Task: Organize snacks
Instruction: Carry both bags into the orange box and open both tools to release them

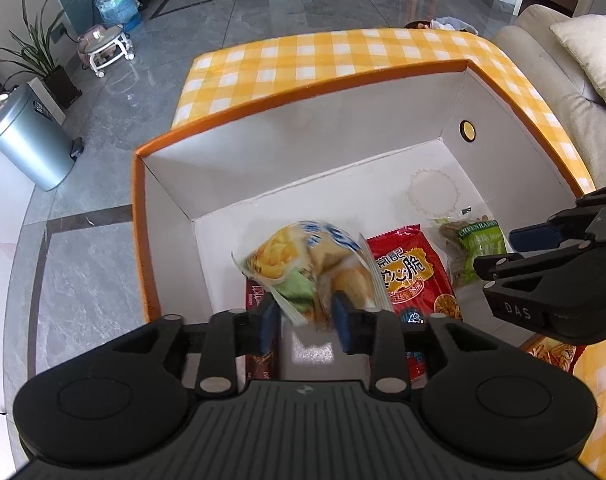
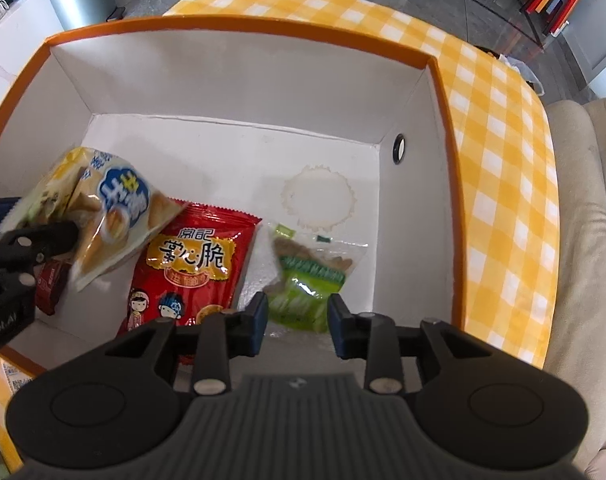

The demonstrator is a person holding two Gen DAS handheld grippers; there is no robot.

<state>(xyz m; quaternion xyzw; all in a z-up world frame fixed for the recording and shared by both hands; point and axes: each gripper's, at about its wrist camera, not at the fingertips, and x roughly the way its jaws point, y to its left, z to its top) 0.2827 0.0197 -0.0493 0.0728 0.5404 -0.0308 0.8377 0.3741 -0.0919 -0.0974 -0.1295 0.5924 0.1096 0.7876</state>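
Now, taking the 2 views in turn:

Left wrist, left gripper (image 1: pixel 306 320): its blue pads look closed on the lower edge of a yellow-and-blue snack bag (image 1: pixel 309 266); motion blur makes the contact hard to confirm, so this is a judgement. The bag is held above the floor of the orange-rimmed white box (image 1: pixel 303 88), over its near left part.

Left wrist, box contents: a dark red packet (image 1: pixel 259 300) lies under the held bag, a red noodle-snack packet (image 1: pixel 415 276) lies just right of it, and a green raisin bag (image 1: pixel 473 248) lies further right.

Left wrist, right gripper (image 1: pixel 511 252): it enters from the right edge above the raisin bag; from this side I cannot tell how wide it stands.

Left wrist, outside the box: an orange-printed packet (image 1: pixel 555 354) lies on the yellow checked tablecloth (image 1: pixel 343 52), near the box's front edge.

Right wrist, right gripper (image 2: pixel 297 322): jaws spread apart and empty, hovering above the green raisin bag (image 2: pixel 307 280), which lies flat beside the red noodle-snack packet (image 2: pixel 191 268).

Right wrist, left gripper (image 2: pixel 49 238): it carries the yellow-and-blue snack bag (image 2: pixel 111 216) over the box's left side, above the dark red packet (image 2: pixel 51 284).

Progress: 3 snacks rest inside, a 4th is about to go in, and at least 1 packet outside is left.
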